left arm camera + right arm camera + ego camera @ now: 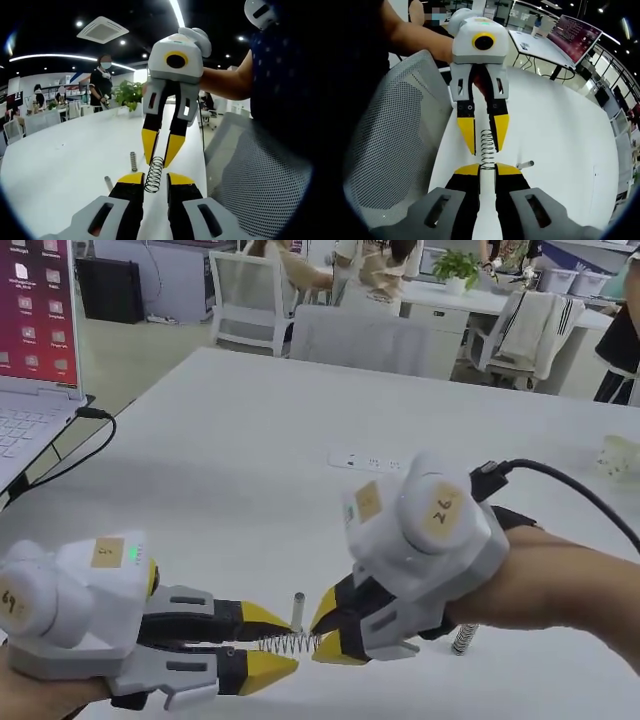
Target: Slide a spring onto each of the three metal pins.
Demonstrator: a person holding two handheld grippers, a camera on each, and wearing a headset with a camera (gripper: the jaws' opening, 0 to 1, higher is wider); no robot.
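Metal coil, the spring [288, 643], lies level above a white table [250, 440], bridging two yellow-tipped grippers that face each other near the 6 o'clock edge of the head view. The right gripper [325, 630], on the 3 o'clock side, has its jaws narrow and pinches one end of the spring; in its own view the coil vanishes between its tips. The left gripper [270, 643], on the 9 o'clock side, has its jaws set narrow around the other end, but whether they press on the wire or merely frame it cannot be told. Just behind the spring, at its 12 o'clock, a bare pin [298, 610] stands upright on the table. At 3 o'clock, partly hidden under the right forearm, a second pin [462, 638] appears to wear a coil already. The step in hand looks like a pass or re-grip of the spring between the grippers before threading it. The next move probably calls for one gripper to let go and the other to tip the spring upright. That gripper would then line the spring's open end over the bare pin's top and lower it straight, so the coil neither snags nor springs away.
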